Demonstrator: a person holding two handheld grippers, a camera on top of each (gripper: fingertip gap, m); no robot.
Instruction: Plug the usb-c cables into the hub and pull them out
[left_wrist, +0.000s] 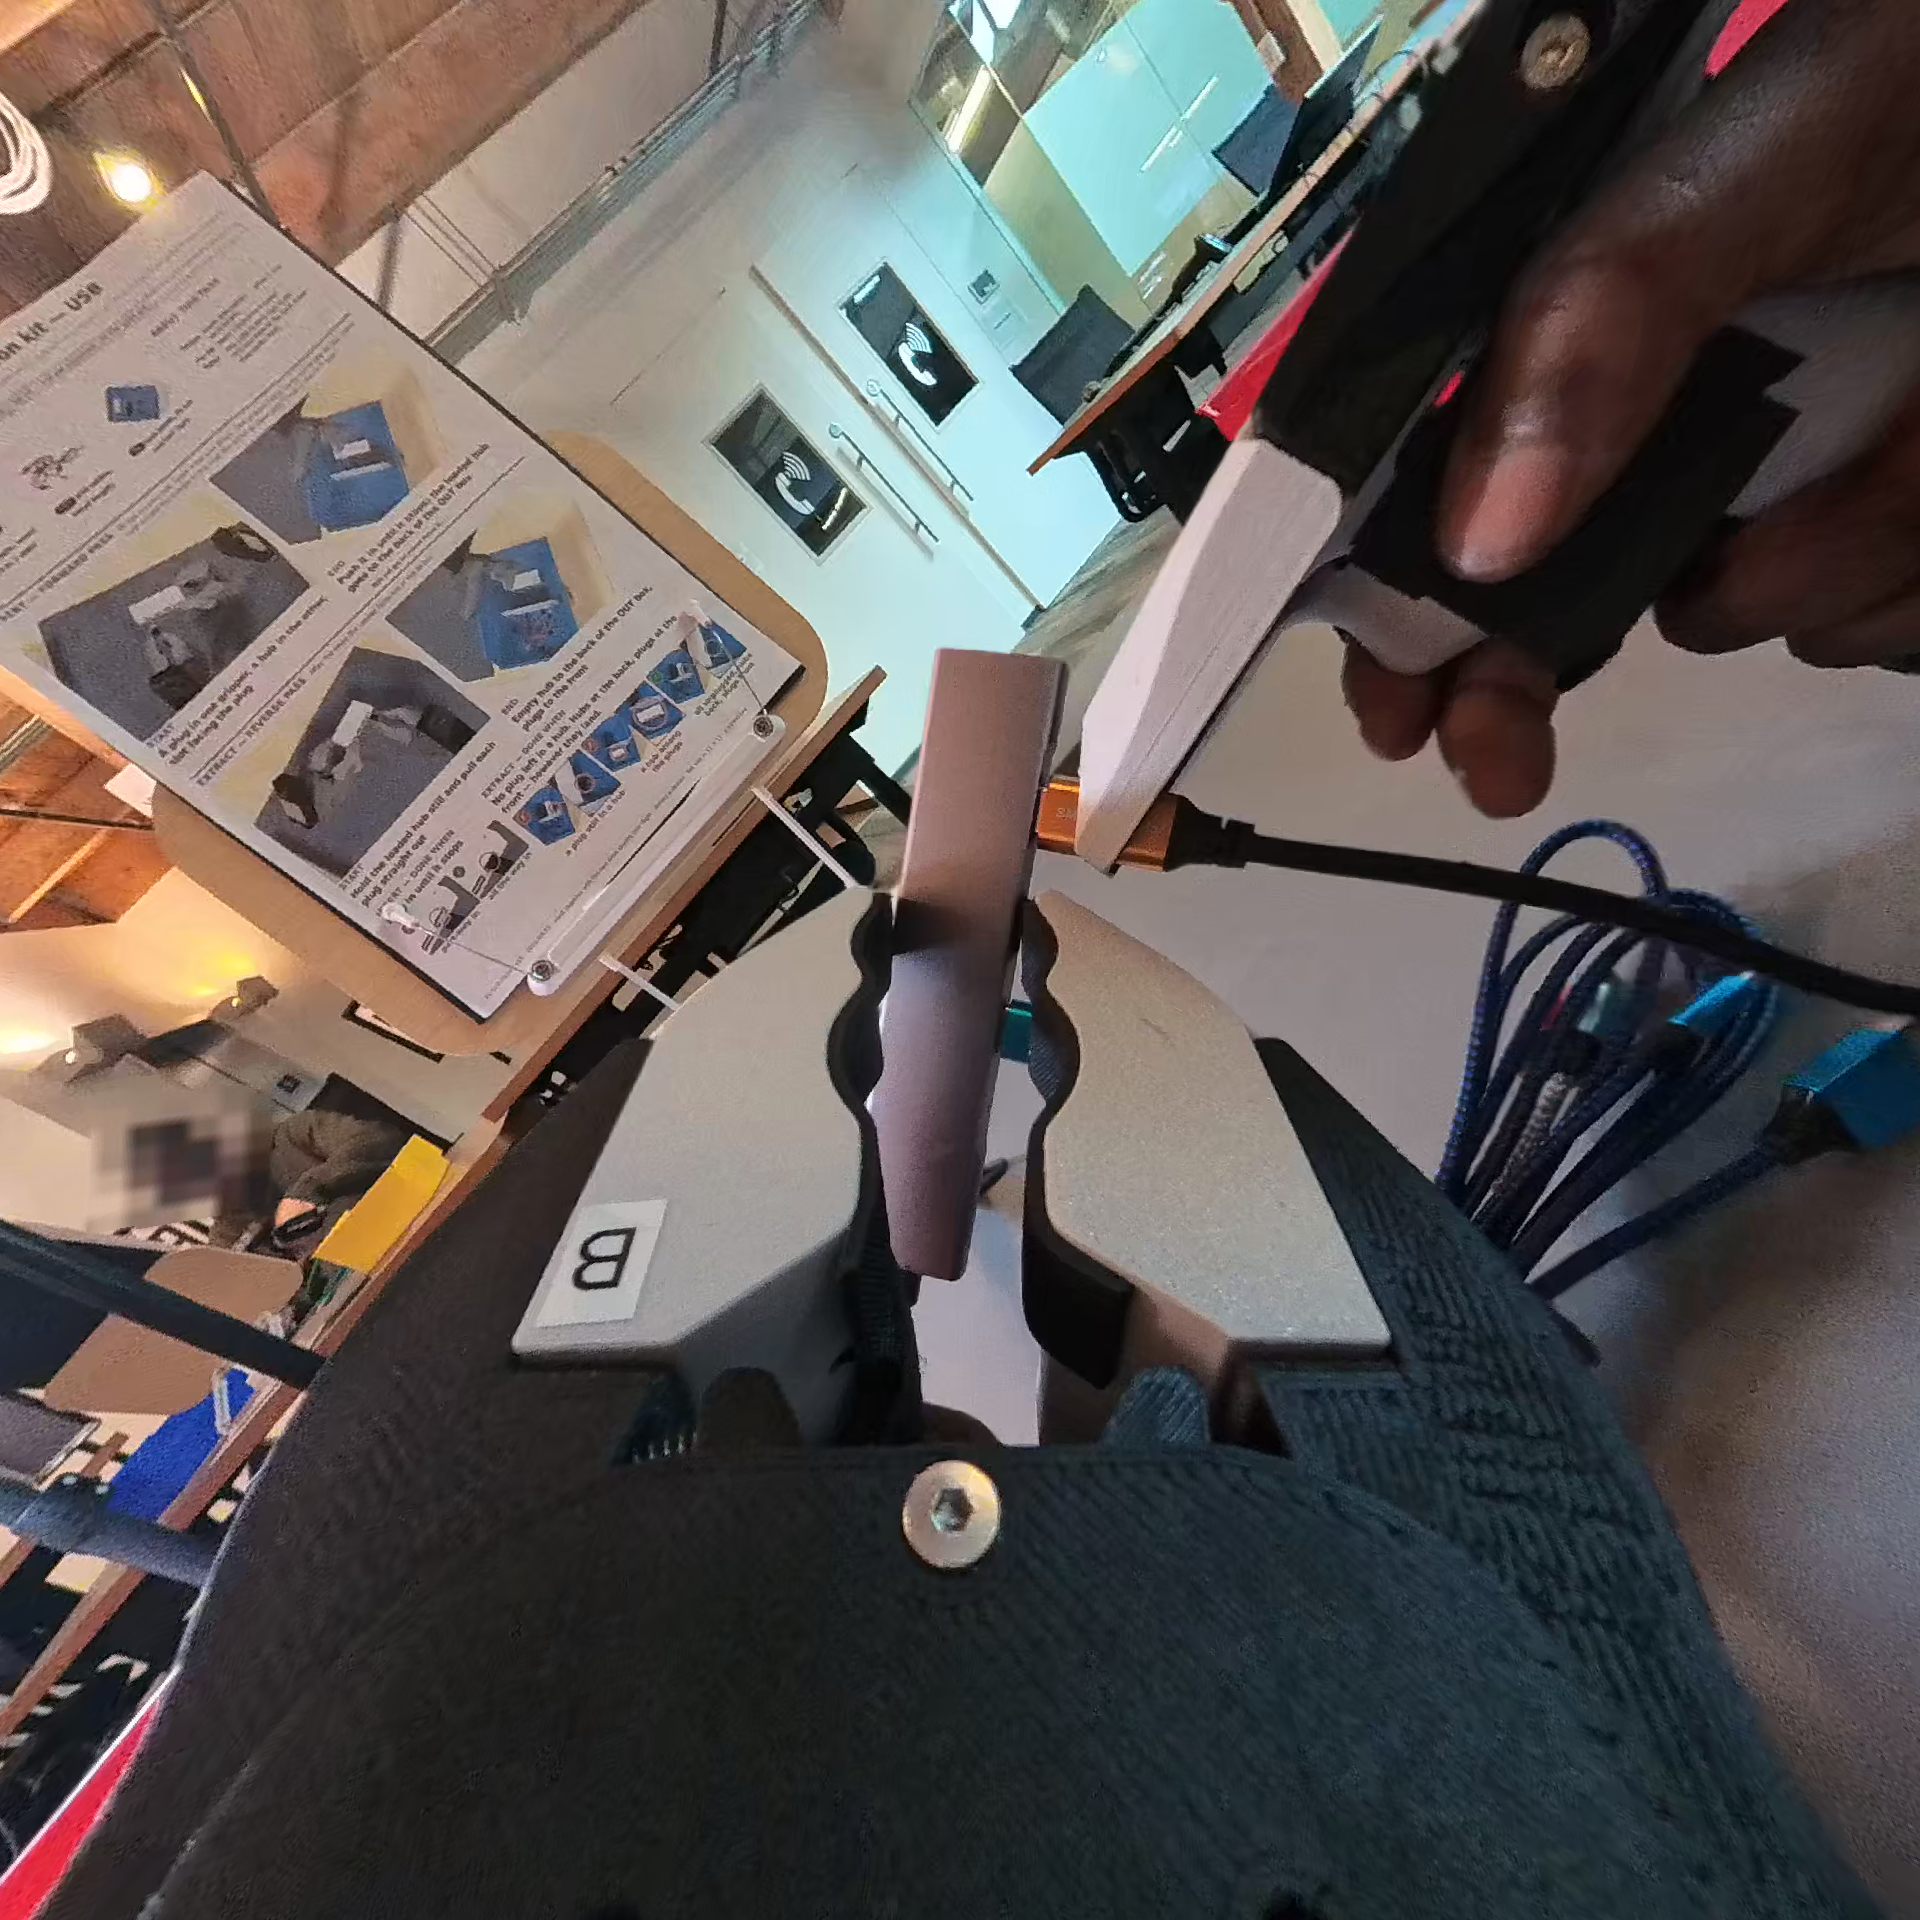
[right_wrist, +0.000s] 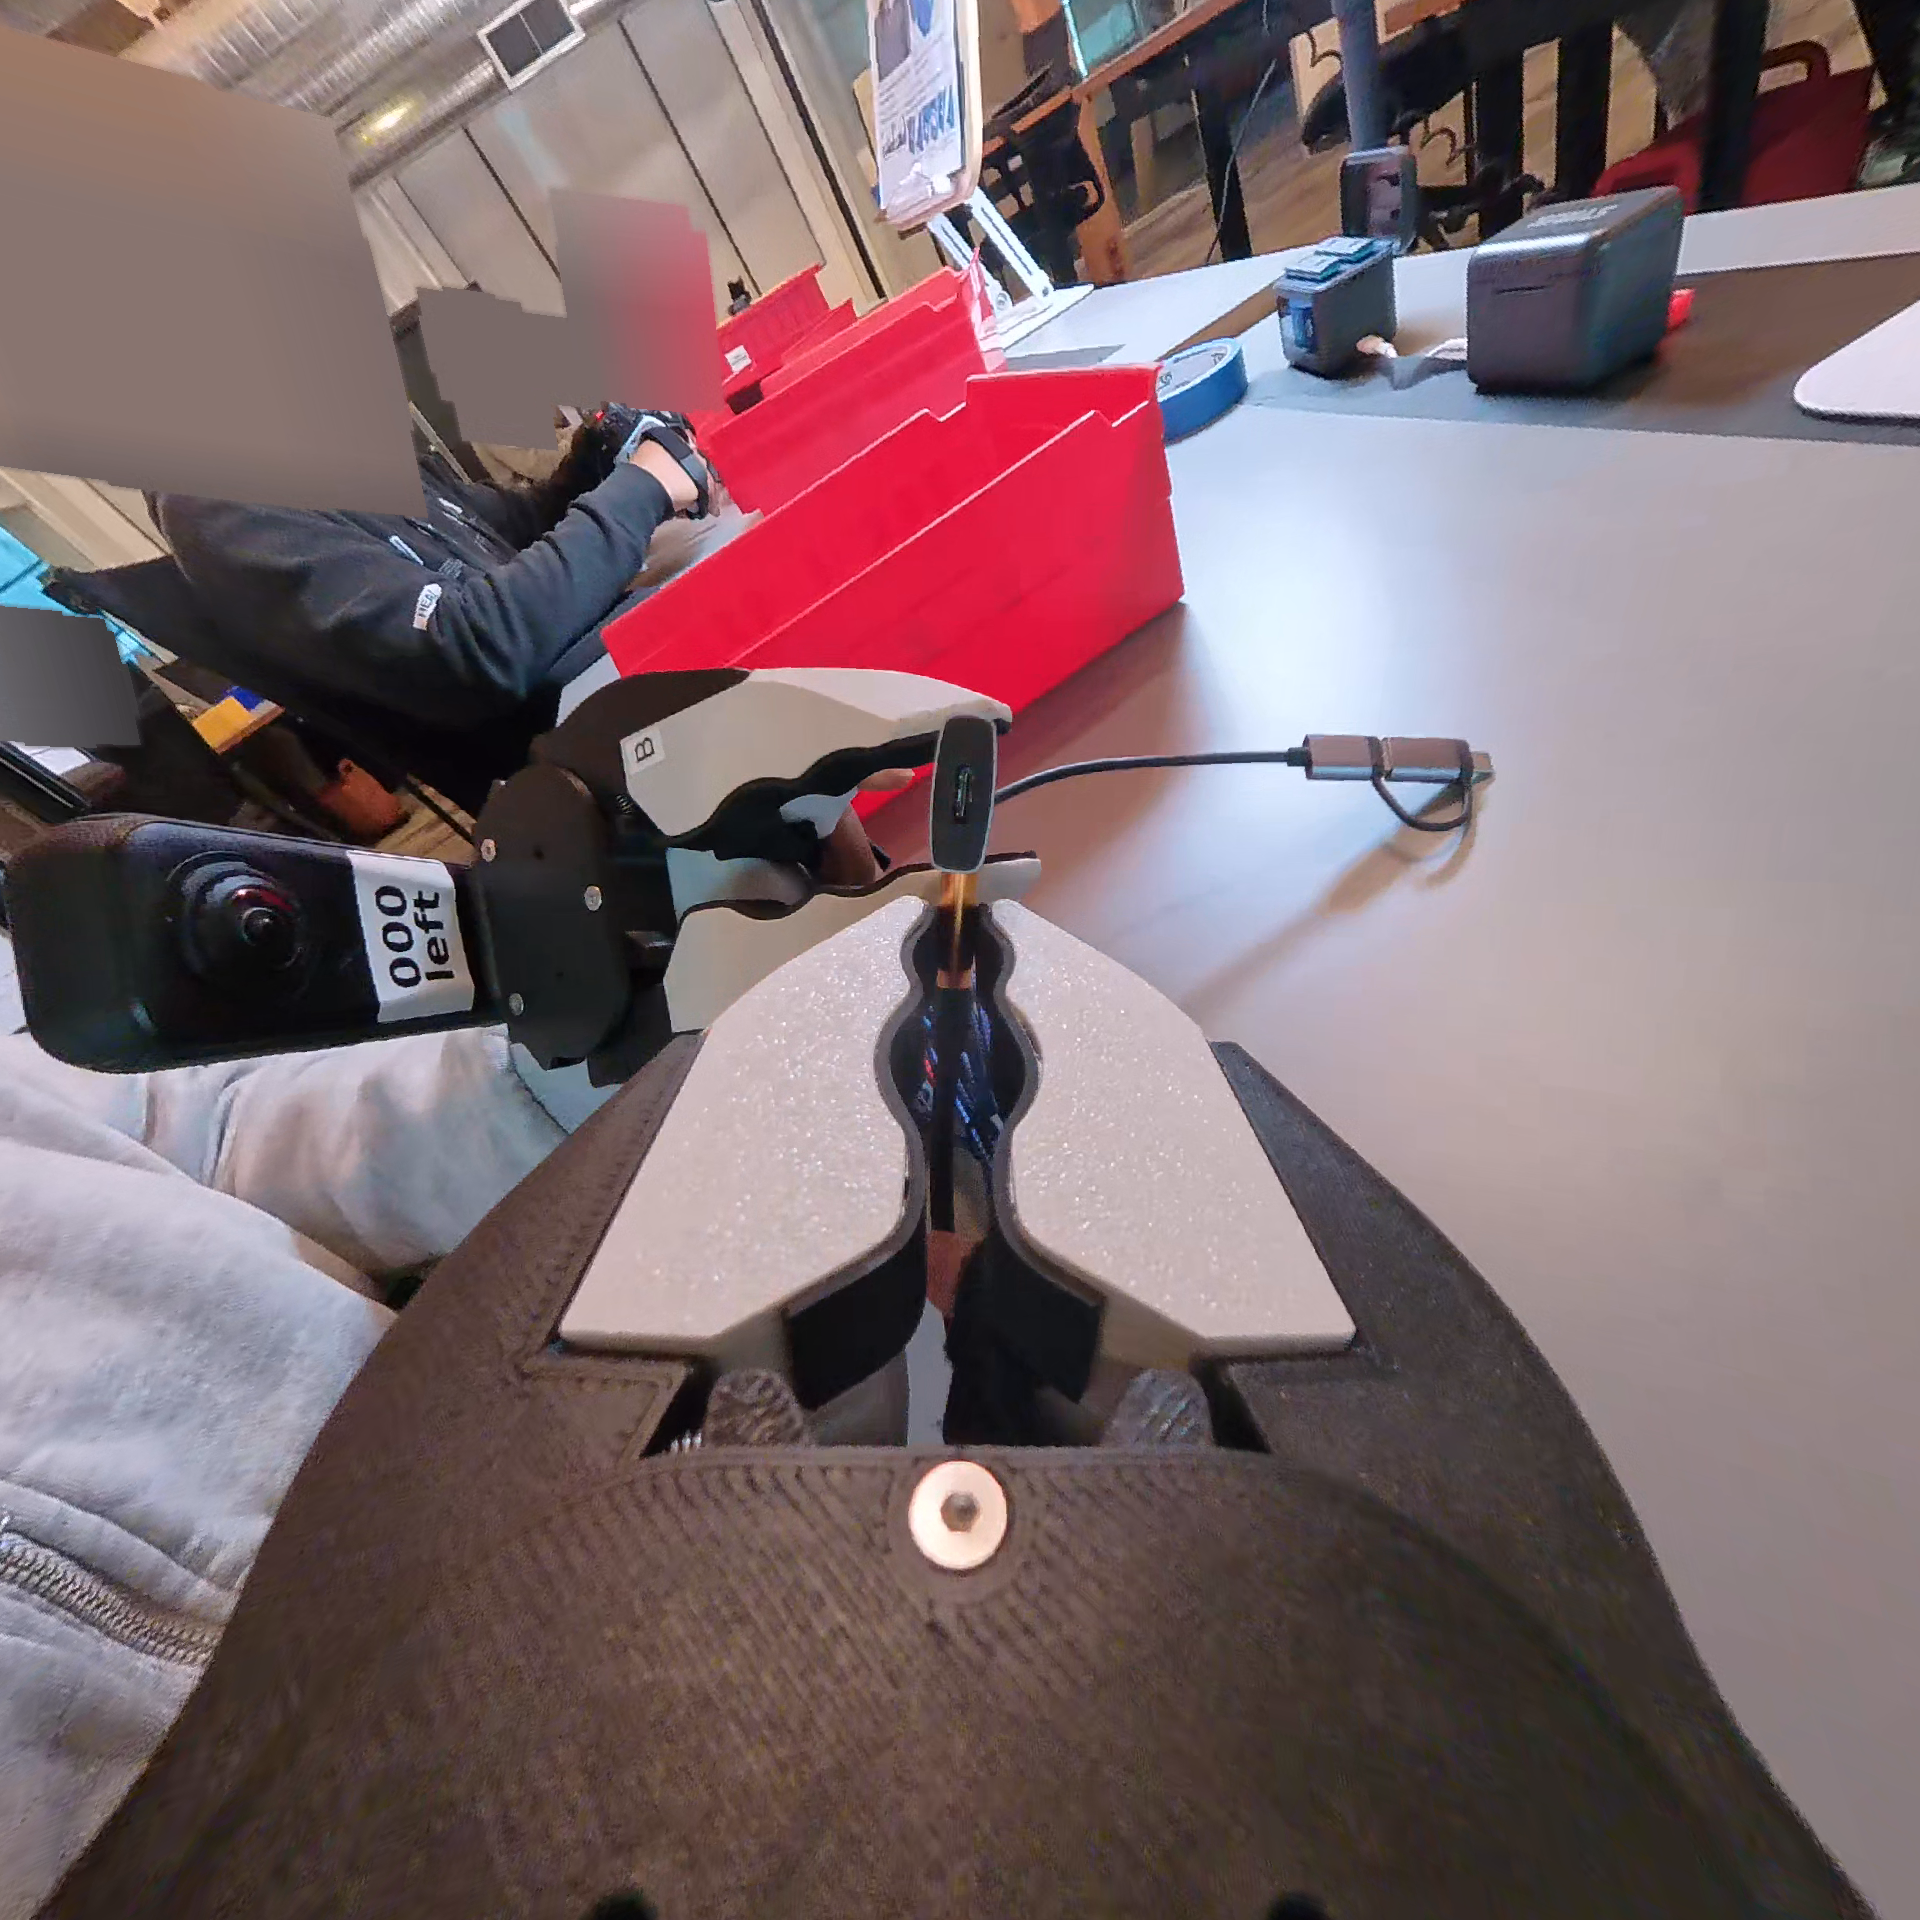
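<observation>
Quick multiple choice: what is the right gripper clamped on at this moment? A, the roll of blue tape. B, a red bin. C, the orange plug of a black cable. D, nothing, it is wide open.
C: in the right wrist view the right gripper is shut on the orange plug, whose tip meets the grey hub held by the left gripper.

lettered sticker (left_wrist: 603, 1259): left tool (left_wrist: 956, 914) | printed label (right_wrist: 416, 940): camera (right_wrist: 208, 925) | instruction sheet (left_wrist: 343, 582): board (left_wrist: 291, 914)
</observation>
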